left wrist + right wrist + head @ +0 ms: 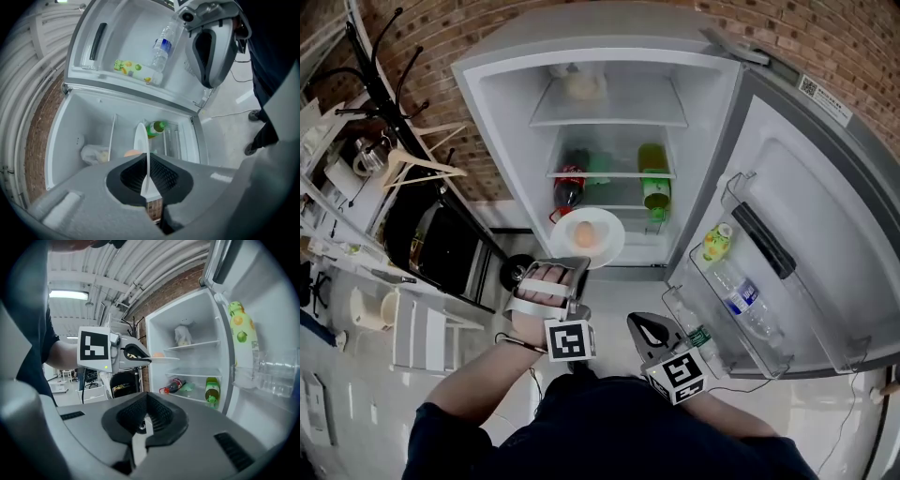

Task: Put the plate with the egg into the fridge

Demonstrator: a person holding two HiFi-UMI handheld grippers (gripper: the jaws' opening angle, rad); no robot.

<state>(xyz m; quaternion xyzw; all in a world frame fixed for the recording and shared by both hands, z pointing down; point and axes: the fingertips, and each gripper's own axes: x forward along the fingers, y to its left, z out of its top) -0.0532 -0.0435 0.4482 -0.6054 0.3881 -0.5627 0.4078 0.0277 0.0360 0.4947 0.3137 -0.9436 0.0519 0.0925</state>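
A white plate (602, 246) with a tan egg (584, 234) on it hangs level in front of the open fridge (703, 141), at the height of its lower shelves. My left gripper (572, 269) is shut on the plate's near rim. In the left gripper view the plate (142, 140) stands edge-on between the closed jaws, with the egg (132, 153) just to its left. My right gripper (643, 325) hovers lower right of the plate, shut and empty. In the right gripper view the plate (164, 359) and egg (158, 354) show beside the left gripper (140, 357).
Inside the fridge a cola bottle (567, 187) and a green bottle (653, 187) lie on a middle shelf, and a pale bag (581, 86) sits on the top shelf. The open door (806, 216) at right holds a yellow-green bottle (717, 242) and a water bottle (741, 300). A coat rack (403, 141) stands left.
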